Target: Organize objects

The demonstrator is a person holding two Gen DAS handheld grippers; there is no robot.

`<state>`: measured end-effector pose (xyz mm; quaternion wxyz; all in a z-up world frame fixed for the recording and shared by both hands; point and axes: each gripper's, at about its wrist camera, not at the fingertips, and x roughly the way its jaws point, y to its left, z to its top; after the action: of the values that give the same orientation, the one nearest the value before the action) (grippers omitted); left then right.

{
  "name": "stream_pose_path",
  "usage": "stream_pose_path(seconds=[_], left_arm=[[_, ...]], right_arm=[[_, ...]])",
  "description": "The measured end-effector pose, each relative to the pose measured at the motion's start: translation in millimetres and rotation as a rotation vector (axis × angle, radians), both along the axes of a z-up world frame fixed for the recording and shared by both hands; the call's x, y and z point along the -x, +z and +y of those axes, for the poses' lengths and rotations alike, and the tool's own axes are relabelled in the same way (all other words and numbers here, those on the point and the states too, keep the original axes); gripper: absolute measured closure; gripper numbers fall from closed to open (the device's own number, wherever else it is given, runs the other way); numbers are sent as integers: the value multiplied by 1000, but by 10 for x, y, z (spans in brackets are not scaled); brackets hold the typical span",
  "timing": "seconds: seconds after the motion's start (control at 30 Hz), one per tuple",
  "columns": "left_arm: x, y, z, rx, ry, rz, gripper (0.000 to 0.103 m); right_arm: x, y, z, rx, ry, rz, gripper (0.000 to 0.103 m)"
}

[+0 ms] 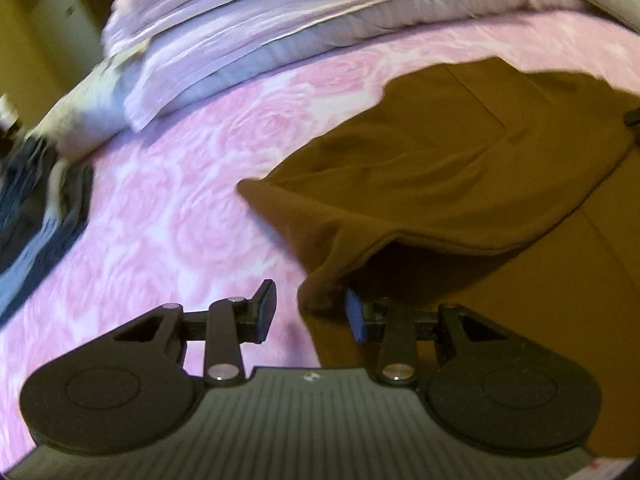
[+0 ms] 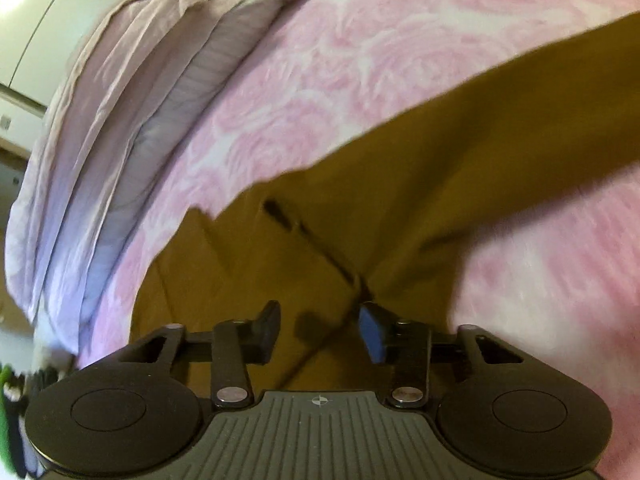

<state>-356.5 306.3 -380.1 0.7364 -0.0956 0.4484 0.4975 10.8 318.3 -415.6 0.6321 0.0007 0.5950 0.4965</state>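
Left wrist view: your left gripper point(image 1: 310, 312) hangs low over a bed, its two fingers parted with a visible gap. A drooping corner of one brown garment point(image 1: 460, 168) sags between them, but whether the pads press on it cannot be told. The garment lies spread across the pink rose-print bedspread point(image 1: 180, 208), one fold lifted towards you, which suggests you are taking an edge to fold it. One stack of pale lilac bedding point(image 1: 248, 52) sits at the far side, out of the way; one dark heap of cloth point(image 1: 36, 208) rests at the left edge, blurred.

Right wrist view: your right gripper point(image 2: 320, 332) hovers over the same brown garment point(image 2: 440, 160), fingers apart, nothing pinched. The one fabric seam point(image 2: 316, 240) running under them is likely your grasp line. The bedspread point(image 2: 360, 60) surrounds the cloth, and the lilac bedding point(image 2: 120, 120) stays piled along its left. One garment, one bedding stack, two grippers in all.
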Motion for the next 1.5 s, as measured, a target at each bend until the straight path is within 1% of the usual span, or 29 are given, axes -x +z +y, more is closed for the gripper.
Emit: stream_pose_path(seconds=[0.03,0.1,0.13,0.2,0.23,0.27,0.33,0.37,0.4,0.43,0.5,0.53,0.6,0.63,0.67,0.7,0.77,0.8,0.83,0.87,0.93,0.97,1.03,1.1,1.2,1.27,1.33,1.47,1.5], left_arm=[[-17,-37,27,-6,-26,3,99],[-47,-73,54,-36,-52,37,100],[-31,-77,59,-35,-49,42,100],[14,-136,85,6,-37,30,99],[2,-167,74,7,-41,47,99],[-22,-192,53,8,-52,66,99],[-68,-215,56,9,-60,98,97],[-72,-193,68,22,-54,99,96],[-59,-155,87,43,-45,90,90],[-32,-97,108,74,-28,73,86],[44,51,103,106,8,24,85],[84,158,83,110,26,-12,85],[120,330,49,99,55,-92,86],[98,391,43,93,61,-137,86],[40,407,52,87,53,-175,86],[-47,375,82,88,42,-181,85],[-258,166,189,130,36,-142,85],[-342,-5,259,182,43,-125,85],[-396,-151,303,224,59,-96,85],[-421,-178,297,197,66,-101,85],[-455,-93,298,200,85,-96,85],[-440,-41,283,201,104,-108,85],[-383,92,217,208,151,-151,84],[-346,213,160,239,191,-194,80],[-322,335,69,281,250,-264,79],[-324,380,22,311,289,-311,79],[-331,372,-2,348,327,-358,79],[-365,330,-46,393,367,-405,79],[-365,328,-56,397,370,-414,79]], right_arm=[[7,3,24,4,-3,-30,103],[48,67,32,-33,13,-114,103],[94,152,-15,-78,14,-186,103],[194,331,-127,-140,15,-369,103],[199,342,-159,-142,10,-409,103],[183,293,-163,-128,17,-399,103],[139,71,-96,-23,45,-354,103],[120,-1,-77,-5,56,-348,103],[97,2,-74,-15,62,-345,101],[67,35,-67,-11,64,-341,95],[24,149,-91,12,52,-357,84],[9,230,-131,10,31,-391,78],[-2,378,-249,-16,-4,-467,78],[-1,417,-278,-43,6,-479,78],[-1,417,-275,-81,43,-453,78],[10,382,-258,-103,90,-415,78],[34,207,-197,-63,150,-351,78],[14,46,-154,-10,164,-319,79],[-25,-28,-161,-9,151,-307,79],[-80,-17,-205,-33,131,-274,79],[-253,69,-310,-35,84,-180,77],[-389,138,-432,-51,45,-145,75],[-771,237,-809,-79,-78,-109,57],[-1225,284,-1214,-58,-225,-105,53],[-1949,232,-1867,-17,-460,-75,53],[-2341,179,-2228,-48,-592,-40,54],[-2607,123,-2409,-126,-665,40,54],[-2854,42,-2431,-126,-753,37,55],[-2878,9,-2410,-119,-762,38,59]])
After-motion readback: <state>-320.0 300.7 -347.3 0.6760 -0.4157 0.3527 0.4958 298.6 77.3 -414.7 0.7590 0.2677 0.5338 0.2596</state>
